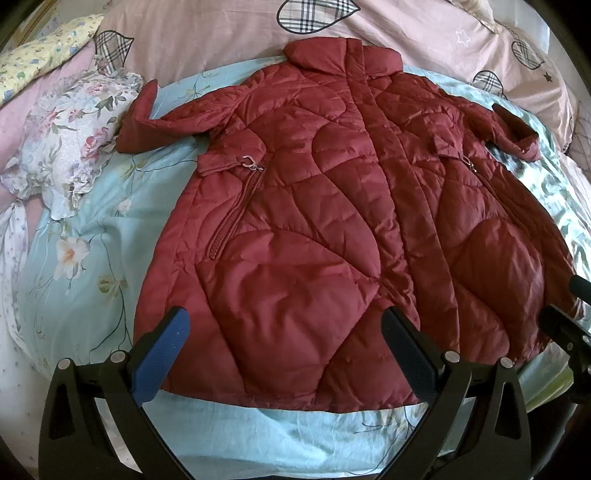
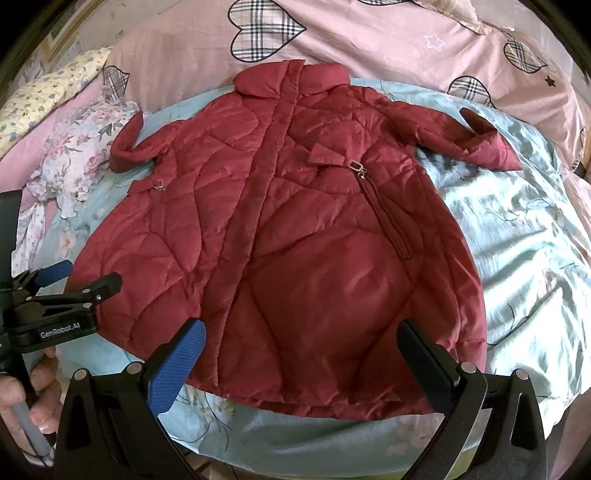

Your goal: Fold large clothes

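Both grippers hover over the near edge of the bed, jaws spread wide, nothing held: left gripper (image 1: pixel 284 354) above the coat's near-left hem corner, right gripper (image 2: pixel 301 363) above the near-right hem area. Red quilted coat (image 1: pixel 332 206) lies front-up and flat on the light blue floral sheet (image 1: pixel 92 229), filling mid-bed; its long axis runs straight away from the grippers, hem at the near edge, collar (image 1: pixel 343 55) toward the far edge against the pink heart-print duvet (image 1: pixel 207 33). Left sleeve (image 1: pixel 147 125) sticks out toward the bed's left side, cuff bent up next to a floral pillow (image 1: pixel 70 144); right sleeve (image 2: pixel 476 140) sticks out to the right side, cuff also kinked. Pocket zipper (image 1: pixel 231 218) on the left panel, another (image 2: pixel 388 218) on the right. A hand (image 2: pixel 33 398) grips the left tool's handle, seen at the right view's left margin. Judgement: folding not started; hem is nearest both tools, each about equally close to its own side, sleeves are far, so each arm would reach forward along its own flank for its own sleeve.
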A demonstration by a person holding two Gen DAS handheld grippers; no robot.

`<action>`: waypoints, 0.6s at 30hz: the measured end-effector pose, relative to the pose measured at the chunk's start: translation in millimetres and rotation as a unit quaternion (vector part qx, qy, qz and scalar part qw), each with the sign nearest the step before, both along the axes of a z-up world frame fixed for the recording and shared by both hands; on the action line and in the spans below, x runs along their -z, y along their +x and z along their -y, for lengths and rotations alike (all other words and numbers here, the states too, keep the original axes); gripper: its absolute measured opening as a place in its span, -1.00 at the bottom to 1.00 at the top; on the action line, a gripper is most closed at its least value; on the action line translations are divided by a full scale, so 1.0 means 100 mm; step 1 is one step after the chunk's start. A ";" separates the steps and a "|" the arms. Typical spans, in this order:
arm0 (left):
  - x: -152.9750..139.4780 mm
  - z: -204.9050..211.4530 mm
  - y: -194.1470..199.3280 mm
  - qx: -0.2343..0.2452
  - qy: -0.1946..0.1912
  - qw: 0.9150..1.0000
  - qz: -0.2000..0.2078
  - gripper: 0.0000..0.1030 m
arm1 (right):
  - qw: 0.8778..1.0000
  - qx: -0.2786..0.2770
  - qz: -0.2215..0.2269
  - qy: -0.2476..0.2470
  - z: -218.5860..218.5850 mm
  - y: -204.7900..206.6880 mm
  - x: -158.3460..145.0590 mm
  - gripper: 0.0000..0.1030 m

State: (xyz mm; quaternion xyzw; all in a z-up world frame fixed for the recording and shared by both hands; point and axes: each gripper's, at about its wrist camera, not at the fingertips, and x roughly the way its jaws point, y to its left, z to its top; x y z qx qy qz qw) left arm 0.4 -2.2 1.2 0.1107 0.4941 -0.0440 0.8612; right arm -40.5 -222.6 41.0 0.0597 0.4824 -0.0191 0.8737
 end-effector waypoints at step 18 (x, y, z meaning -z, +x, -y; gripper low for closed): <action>0.02 -0.01 0.11 -0.002 -0.035 0.999 0.004 1.00 | 1.000 -0.004 -0.003 0.009 0.01 0.08 -0.01 1.00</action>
